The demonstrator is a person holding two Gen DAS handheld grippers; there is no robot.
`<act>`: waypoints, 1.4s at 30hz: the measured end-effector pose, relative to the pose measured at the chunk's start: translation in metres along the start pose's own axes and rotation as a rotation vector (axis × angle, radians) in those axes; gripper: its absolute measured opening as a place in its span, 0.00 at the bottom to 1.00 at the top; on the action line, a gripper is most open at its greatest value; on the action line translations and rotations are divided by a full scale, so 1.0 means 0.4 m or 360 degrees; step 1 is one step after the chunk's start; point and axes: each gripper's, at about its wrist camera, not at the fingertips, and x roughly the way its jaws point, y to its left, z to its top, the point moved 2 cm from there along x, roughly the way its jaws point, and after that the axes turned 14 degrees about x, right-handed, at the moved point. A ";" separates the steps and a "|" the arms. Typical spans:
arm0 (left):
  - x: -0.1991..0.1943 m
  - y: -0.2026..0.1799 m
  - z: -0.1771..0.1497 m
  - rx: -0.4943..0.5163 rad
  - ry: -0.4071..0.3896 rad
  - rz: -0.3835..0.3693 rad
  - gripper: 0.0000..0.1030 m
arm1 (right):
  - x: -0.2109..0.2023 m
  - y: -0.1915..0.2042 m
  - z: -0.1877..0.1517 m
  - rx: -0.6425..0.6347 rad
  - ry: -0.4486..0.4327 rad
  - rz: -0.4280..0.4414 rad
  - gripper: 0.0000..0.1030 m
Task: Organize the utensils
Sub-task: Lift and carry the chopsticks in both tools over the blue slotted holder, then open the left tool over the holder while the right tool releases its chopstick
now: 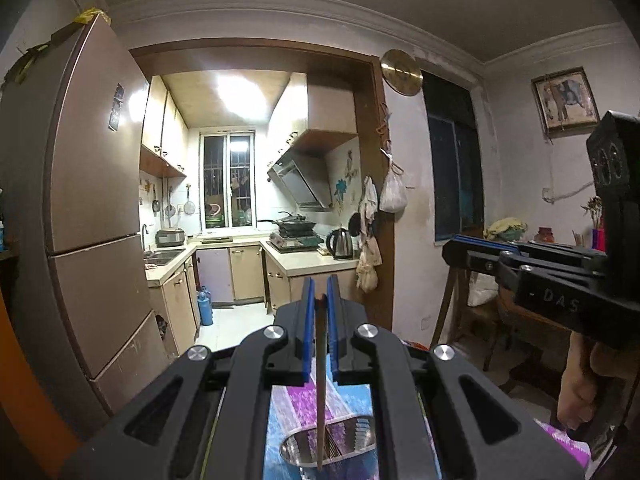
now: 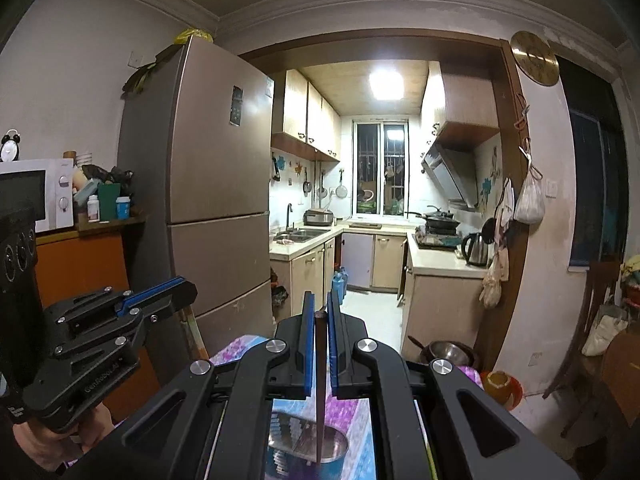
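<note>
My left gripper [image 1: 319, 300] is shut on a thin brown wooden chopstick [image 1: 321, 380] that hangs down between its blue pads, its lower end over the mouth of a shiny metal utensil holder [image 1: 344, 440] on a purple and blue cloth. My right gripper [image 2: 319, 304] is shut on a darker chopstick [image 2: 320, 392] that hangs down into or just over the same metal holder [image 2: 288, 436]. The right gripper also shows at the right of the left wrist view [image 1: 452, 250]. The left gripper also shows at the left of the right wrist view [image 2: 188, 286].
A tall brown fridge [image 2: 208, 200] stands to the left, with a microwave [image 2: 36, 196] on an orange cabinet beside it. A kitchen doorway lies ahead. A metal bowl [image 2: 448, 354] and an orange cup [image 2: 500, 388] stand at the right. A wooden chair [image 1: 472, 312] stands beyond.
</note>
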 end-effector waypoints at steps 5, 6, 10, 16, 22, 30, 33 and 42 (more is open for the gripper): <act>0.054 0.037 0.006 -0.0060 -0.0003 0.0030 0.05 | 0.062 0.000 0.019 -0.0008 0.0025 0.0016 0.07; 0.064 0.039 0.004 -0.0065 0.0001 0.0030 0.05 | 0.076 -0.001 0.015 -0.0009 0.0036 0.0020 0.07; 0.117 0.040 -0.018 -0.0070 0.0037 0.0027 0.05 | 0.131 -0.013 -0.016 0.0001 0.0091 0.0027 0.07; 0.176 0.040 -0.077 -0.0088 0.0117 -0.0003 0.05 | 0.211 -0.056 -0.087 0.0051 0.0192 0.0006 0.07; 0.218 0.046 -0.143 -0.0114 0.0197 -0.0027 0.05 | 0.265 -0.088 -0.141 0.0086 0.0269 -0.0014 0.07; 0.248 0.058 -0.184 -0.0119 0.0262 -0.0026 0.05 | 0.310 -0.114 -0.189 0.0141 0.0326 -0.0029 0.07; 0.252 0.073 -0.196 -0.0137 0.0285 -0.0016 0.05 | 0.319 -0.132 -0.205 0.0184 0.0349 -0.0027 0.07; 0.243 0.114 -0.202 -0.0161 0.0327 0.0043 0.26 | 0.310 -0.203 -0.215 0.0273 0.0333 -0.0105 0.23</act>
